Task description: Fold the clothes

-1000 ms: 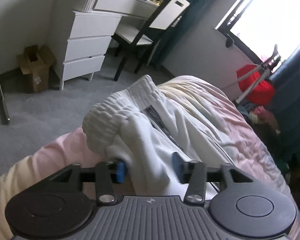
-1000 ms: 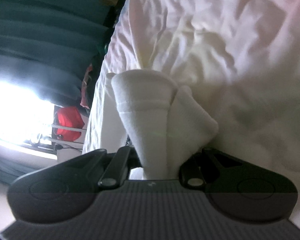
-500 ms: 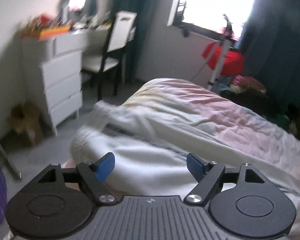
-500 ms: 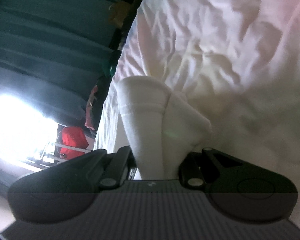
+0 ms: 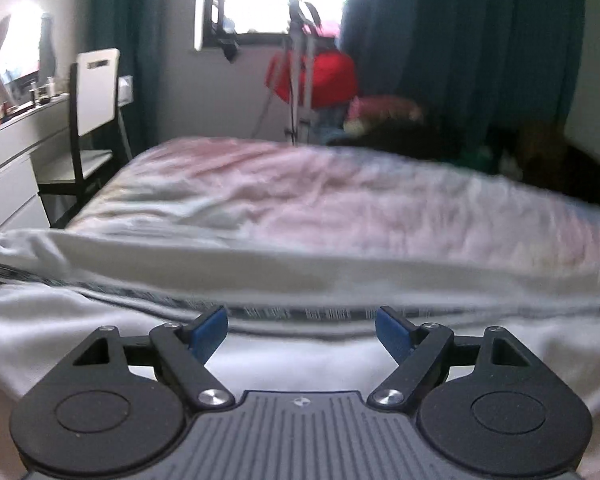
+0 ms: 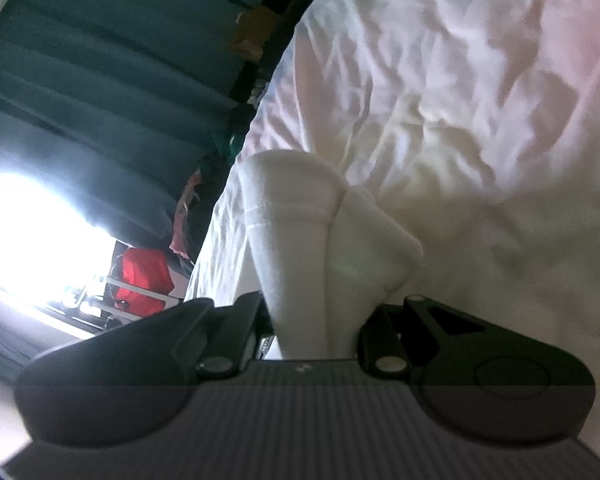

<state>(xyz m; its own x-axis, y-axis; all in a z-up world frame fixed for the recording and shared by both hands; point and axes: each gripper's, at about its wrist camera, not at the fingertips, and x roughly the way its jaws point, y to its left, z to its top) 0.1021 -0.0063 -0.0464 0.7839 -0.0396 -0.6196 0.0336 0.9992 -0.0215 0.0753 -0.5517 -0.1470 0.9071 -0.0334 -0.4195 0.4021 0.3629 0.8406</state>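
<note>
Trousers (image 5: 100, 344) lie crosswise just under your left gripper (image 5: 301, 330), jaws wide and empty; your right gripper (image 6: 320, 320) pinches their bunched cuffs (image 6: 324, 240).

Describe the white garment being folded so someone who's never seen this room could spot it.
Start at the bed with its pale pink, crumpled cover. Along its near edge lies the white garment, one end clamped in the right hand-held gripper. A dark patterned stripe along its length distinguishes it from the bedding.

The white garment (image 6: 324, 248) is soft, matt knit cloth lying on the bed's crinkled cotton-like quilt (image 5: 340, 200), while the left gripper (image 5: 301, 330) looks matt black plastic.
</note>
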